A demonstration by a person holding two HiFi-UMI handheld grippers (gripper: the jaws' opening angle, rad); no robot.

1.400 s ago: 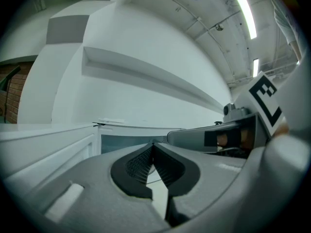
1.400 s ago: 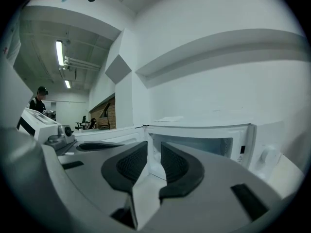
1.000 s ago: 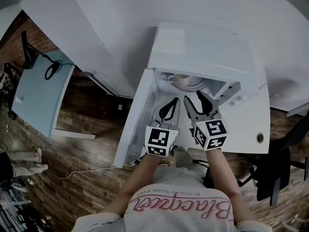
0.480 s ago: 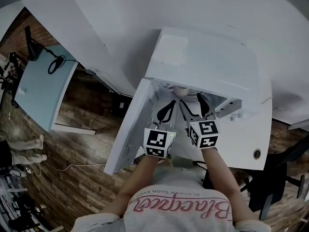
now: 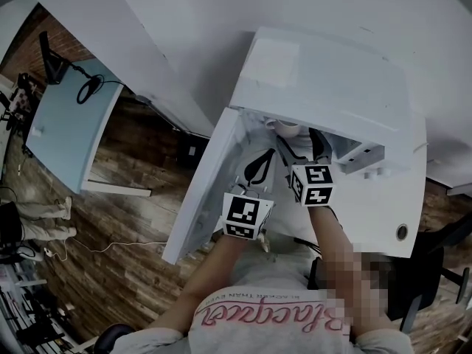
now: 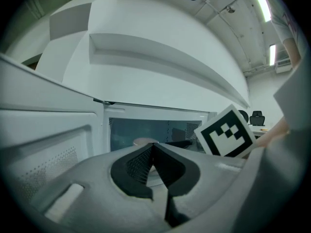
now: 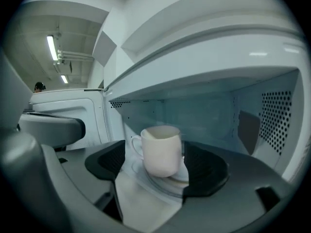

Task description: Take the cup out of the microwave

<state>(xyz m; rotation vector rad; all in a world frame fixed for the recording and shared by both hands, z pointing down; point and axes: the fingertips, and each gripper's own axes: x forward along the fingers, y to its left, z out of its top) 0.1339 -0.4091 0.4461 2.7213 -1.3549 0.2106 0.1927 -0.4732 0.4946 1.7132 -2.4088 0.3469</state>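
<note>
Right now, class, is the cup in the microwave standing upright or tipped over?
Upright. The cup stands on the turntable inside the microwave, rim on top, handle sticking out sideways.

An office-like room: desk (image 5: 59,131), swivel chair (image 6: 257,117), ceiling strip lights (image 7: 52,47), wood-plank floor (image 5: 125,198).
</note>
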